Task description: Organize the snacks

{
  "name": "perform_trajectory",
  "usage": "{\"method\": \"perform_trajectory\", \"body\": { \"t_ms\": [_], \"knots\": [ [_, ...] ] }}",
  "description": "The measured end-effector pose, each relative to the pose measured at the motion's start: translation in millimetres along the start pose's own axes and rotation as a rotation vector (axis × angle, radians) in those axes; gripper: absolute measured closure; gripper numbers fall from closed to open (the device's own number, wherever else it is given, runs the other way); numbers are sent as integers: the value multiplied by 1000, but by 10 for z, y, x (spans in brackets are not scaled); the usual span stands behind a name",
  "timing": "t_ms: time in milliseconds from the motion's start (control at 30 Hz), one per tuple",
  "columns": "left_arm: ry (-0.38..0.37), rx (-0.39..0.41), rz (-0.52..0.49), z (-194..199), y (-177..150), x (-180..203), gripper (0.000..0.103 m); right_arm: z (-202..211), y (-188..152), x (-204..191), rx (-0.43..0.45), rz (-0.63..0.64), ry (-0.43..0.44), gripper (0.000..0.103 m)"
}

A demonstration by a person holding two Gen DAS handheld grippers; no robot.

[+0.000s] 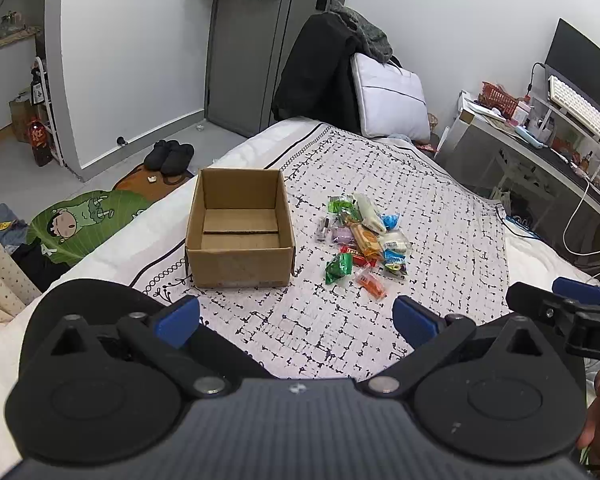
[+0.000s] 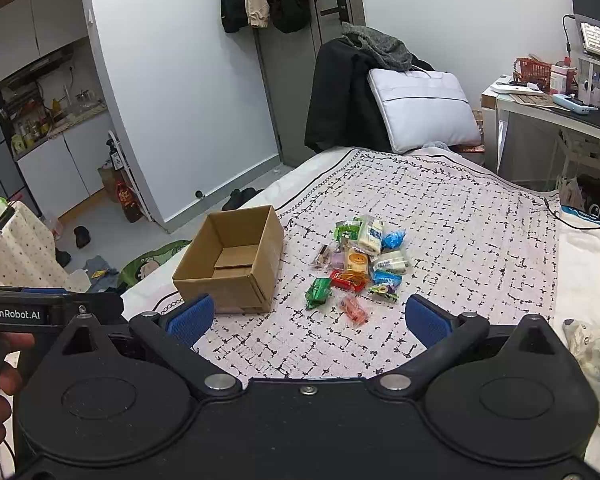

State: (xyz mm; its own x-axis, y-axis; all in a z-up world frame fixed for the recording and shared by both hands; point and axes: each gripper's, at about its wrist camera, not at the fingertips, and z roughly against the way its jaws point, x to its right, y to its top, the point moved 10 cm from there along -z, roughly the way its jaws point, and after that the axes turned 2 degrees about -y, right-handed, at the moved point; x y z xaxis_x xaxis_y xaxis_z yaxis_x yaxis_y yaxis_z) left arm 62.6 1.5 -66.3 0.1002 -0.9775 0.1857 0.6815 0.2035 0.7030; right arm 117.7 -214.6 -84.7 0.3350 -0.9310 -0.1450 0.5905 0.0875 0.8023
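Both tongs sat nearest the lens: your left tongs [image 1: 296, 322] and right tongs [image 2: 310, 320] were spread wide with nothing between the blue pads, held low over the near end of the bed [image 1: 440, 184], apparently poised for a first pick. Ahead, the box [image 1: 239, 232] stood upright and open on the patterned cover, its floor bare, so no snack had gone in yet. Just to its right, apart from it, the snacks [image 1: 364, 240] lay in a loose heap, wrappers overlapping. A green packet [image 2: 318, 292] and an orange one [image 2: 353, 307] lay at the near edge of the heap, probably the easiest to reach first. Box and heap sat side by side, which kept each carry short.
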Motion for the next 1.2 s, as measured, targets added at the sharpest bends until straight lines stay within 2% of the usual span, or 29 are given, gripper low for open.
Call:
{"method": "perform_trajectory", "body": {
  "t_ms": [833, 1200],
  "knots": [
    [-17, 41, -14, 35, 35, 70, 1, -20, -3, 129, 3, 2, -17, 0],
    [-27, 40, -6, -102, 75, 123, 1, -226, -27, 231, -31, -13, -23, 0]
  ]
}}
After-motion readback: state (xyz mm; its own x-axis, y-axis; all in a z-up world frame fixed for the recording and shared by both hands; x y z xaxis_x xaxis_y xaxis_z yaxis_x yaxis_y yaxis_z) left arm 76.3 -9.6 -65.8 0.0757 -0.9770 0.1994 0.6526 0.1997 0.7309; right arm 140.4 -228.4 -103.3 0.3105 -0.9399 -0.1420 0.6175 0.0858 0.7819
